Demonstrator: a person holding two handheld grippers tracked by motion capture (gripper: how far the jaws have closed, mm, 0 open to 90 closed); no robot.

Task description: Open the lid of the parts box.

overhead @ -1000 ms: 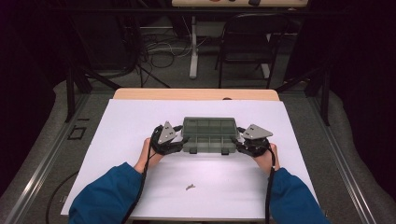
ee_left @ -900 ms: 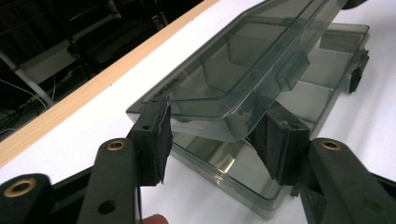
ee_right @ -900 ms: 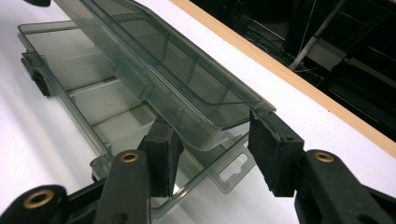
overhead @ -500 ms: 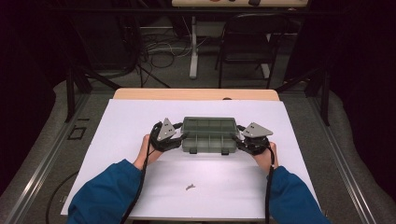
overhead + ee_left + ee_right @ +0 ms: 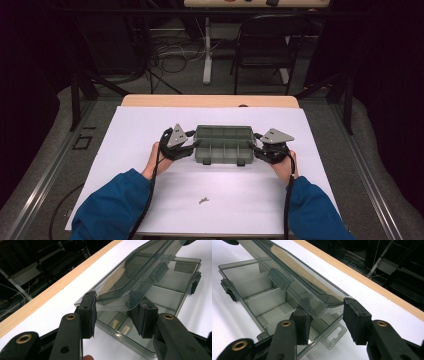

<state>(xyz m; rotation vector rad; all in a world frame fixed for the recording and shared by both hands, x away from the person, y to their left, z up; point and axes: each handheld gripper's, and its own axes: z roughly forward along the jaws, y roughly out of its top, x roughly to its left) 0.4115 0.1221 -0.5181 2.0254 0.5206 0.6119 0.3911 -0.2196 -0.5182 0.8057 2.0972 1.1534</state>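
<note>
A smoky clear compartment box [image 5: 223,145] lies on the white sheet [image 5: 125,145], a gripper at each short end. In the left gripper view its lid [image 5: 132,275] is tilted up over the divided base [image 5: 172,292]. My left gripper [image 5: 117,315] has just been closing, and its pads now press on the lid's end. In the high view this left gripper [image 5: 195,145] is at the box's left end and the right gripper [image 5: 256,149] at its right end. In the right gripper view the right gripper [image 5: 329,322] is shut on the other end of the lid [image 5: 294,282], above the base [image 5: 252,287].
A small screw-like piece [image 5: 203,200] lies on the sheet near the front, between the blue sleeves. The wooden table edge [image 5: 210,100] runs behind the sheet. A black chair [image 5: 265,45] and cables stand on the floor beyond.
The left gripper has shifted slightly at the box's left end. The right hand and the box stay where they were.
</note>
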